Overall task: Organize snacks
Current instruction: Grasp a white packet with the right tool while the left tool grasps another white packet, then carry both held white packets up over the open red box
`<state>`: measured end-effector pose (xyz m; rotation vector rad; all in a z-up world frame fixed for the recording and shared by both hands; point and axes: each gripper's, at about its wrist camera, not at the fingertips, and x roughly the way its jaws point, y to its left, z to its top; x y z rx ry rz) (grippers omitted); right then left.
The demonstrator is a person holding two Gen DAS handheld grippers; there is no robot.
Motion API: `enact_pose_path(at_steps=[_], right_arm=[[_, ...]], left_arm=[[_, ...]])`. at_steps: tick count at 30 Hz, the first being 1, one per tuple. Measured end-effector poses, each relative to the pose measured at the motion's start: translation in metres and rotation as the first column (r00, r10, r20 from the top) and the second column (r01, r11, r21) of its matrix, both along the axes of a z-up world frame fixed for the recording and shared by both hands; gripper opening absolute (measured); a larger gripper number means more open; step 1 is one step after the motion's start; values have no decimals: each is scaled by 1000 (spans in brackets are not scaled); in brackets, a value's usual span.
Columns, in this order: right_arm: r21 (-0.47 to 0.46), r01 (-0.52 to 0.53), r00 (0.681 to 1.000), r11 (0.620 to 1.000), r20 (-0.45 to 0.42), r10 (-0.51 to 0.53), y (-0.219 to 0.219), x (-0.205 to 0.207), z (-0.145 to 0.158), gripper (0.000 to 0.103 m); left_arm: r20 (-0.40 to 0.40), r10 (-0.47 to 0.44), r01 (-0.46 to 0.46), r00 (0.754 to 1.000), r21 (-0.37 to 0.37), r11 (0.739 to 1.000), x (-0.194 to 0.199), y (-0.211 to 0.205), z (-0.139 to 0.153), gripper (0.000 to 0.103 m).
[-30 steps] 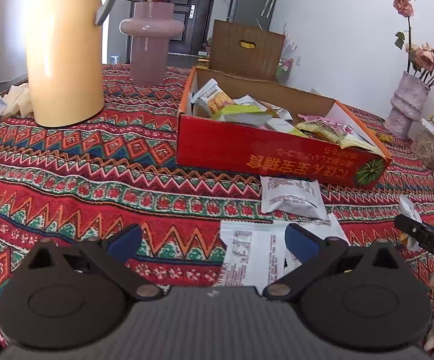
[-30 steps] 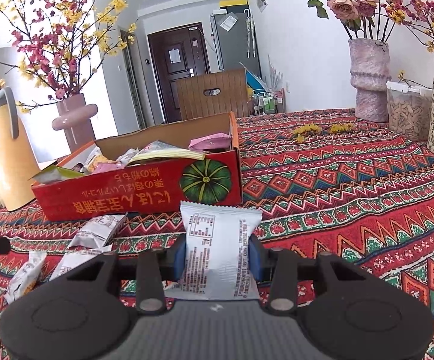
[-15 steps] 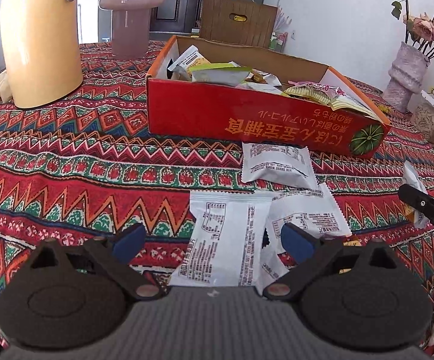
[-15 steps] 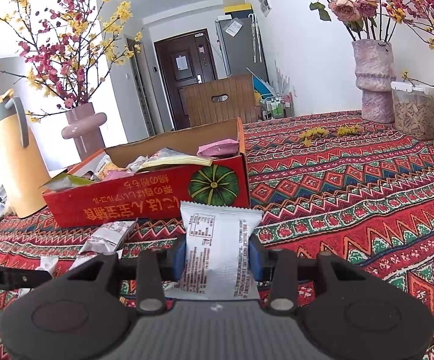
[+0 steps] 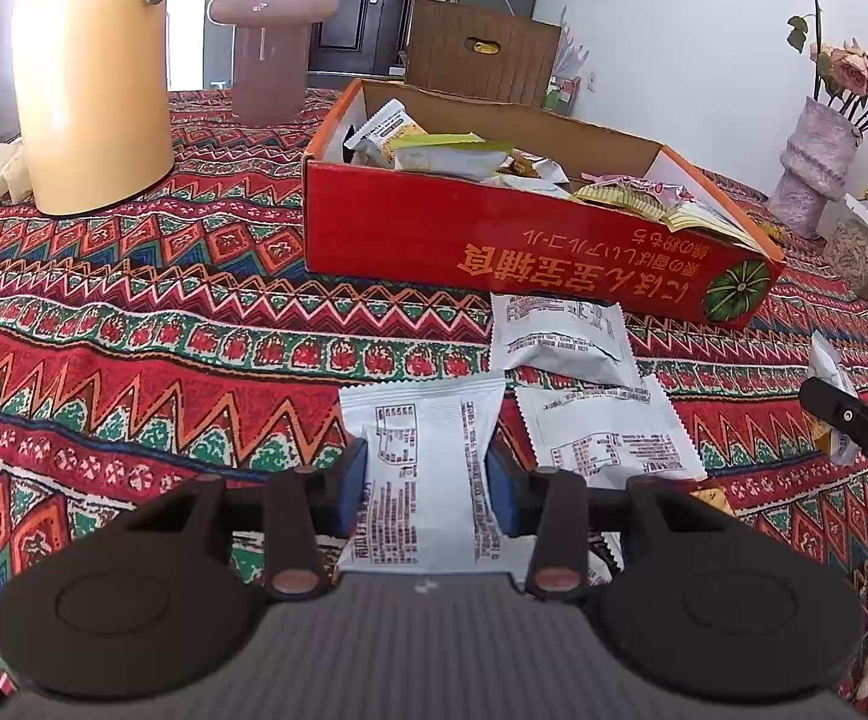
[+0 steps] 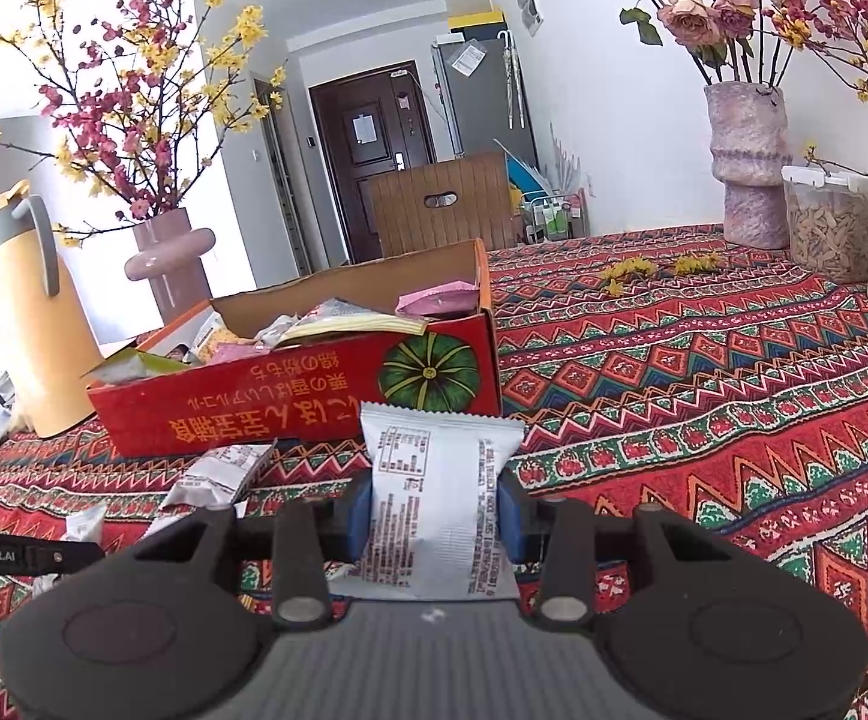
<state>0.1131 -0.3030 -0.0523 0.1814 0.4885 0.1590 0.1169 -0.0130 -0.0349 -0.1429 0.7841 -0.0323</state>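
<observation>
The left gripper (image 5: pixel 428 489) has its blue pads (image 5: pixel 353 483) pressed against both long sides of a white snack packet (image 5: pixel 425 468), which lies printed side up on the patterned tablecloth (image 5: pixel 134 360). This held packet sits in front of the red cardboard box (image 5: pixel 493 246), on the near side of it and a little apart.

The right gripper (image 6: pixel 436 513) likewise clamps a second white packet (image 6: pixel 436 492) between its blue pads (image 6: pixel 508 516); this packet stands up out of the fingers, its crimped top edge overlapping the view of the red box (image 6: pixel 290 396) just below the green pumpkin picture (image 6: pixel 431 369).

Two loose white packets lie between the left gripper and the box: one (image 5: pixel 559 336) just against the box's front wall, the other (image 5: pixel 607 435) nearer, beside the held packet. The box is open on top and holds a jumble of mixed snack wrappers (image 5: pixel 451 150).

Behind the box and to its left stand a tall cream-yellow jug (image 5: pixel 89 72) and a pink vase (image 5: pixel 269 30). Behind the box to its right stands a textured lilac vase with dried roses (image 6: pixel 745 162), and beside that a clear lidded container (image 6: pixel 826 222).
</observation>
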Motion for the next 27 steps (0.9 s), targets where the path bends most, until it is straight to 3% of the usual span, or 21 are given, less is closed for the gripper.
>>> enact_pose_path(at_steps=[11, 27], right_arm=[[-17, -8, 1000, 1000, 18, 9, 4, -4, 5, 40], [-51, -61, 991, 997, 119, 67, 31, 8, 47, 40]], left_arm=[[59, 7, -6, 998, -7, 1000, -8, 6, 16, 42], [230, 4, -5, 973, 3, 1000, -8, 7, 67, 42]])
